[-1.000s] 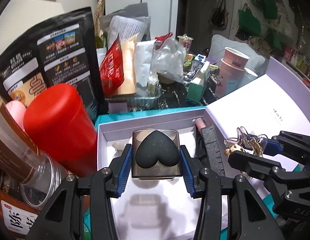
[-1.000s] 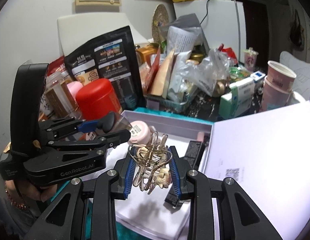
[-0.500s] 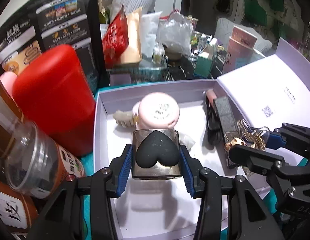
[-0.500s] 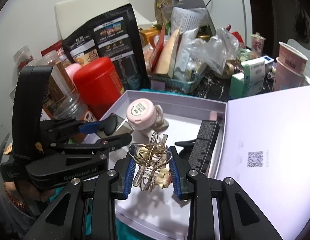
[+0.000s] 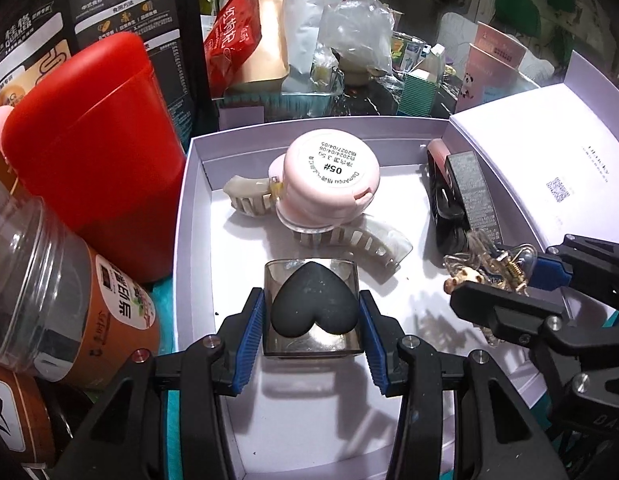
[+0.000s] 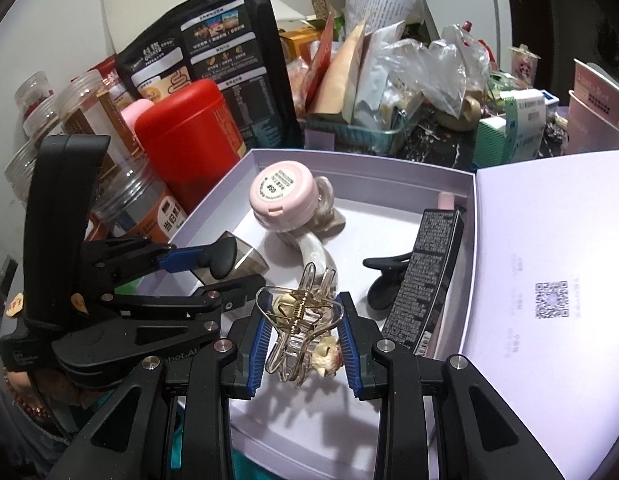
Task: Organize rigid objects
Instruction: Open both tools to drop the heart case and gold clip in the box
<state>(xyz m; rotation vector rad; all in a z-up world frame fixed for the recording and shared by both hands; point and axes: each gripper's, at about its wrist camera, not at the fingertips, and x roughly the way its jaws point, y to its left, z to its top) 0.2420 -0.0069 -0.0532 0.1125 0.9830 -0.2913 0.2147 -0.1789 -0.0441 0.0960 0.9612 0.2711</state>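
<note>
My left gripper [image 5: 312, 316] is shut on a smoky clear square case holding a black heart-shaped sponge [image 5: 314, 309], held just above the floor of the open white box [image 5: 197, 184]. My right gripper [image 6: 303, 334] is shut on a clear hair claw clip with gold wire and a small cream charm [image 6: 299, 320], low over the box's near part. That clip [image 5: 485, 264] and the right gripper [image 5: 509, 292] show at the right of the left wrist view. In the right wrist view the left gripper [image 6: 213, 270] and its case [image 6: 245, 258] sit at the left.
In the box lie a pink round compact [image 5: 329, 178] on a cream claw clip [image 5: 349, 236], a black clip [image 6: 389, 280] and a long black carton [image 6: 425, 276]. The box lid [image 6: 549, 280] stands open at right. A red canister [image 5: 93, 152], clear jars [image 5: 57, 292] and snack bags crowd the left and back.
Both grippers have sunk toward the box floor with their loads still held. The compact and cream clip have come into full view in the left wrist view.
</note>
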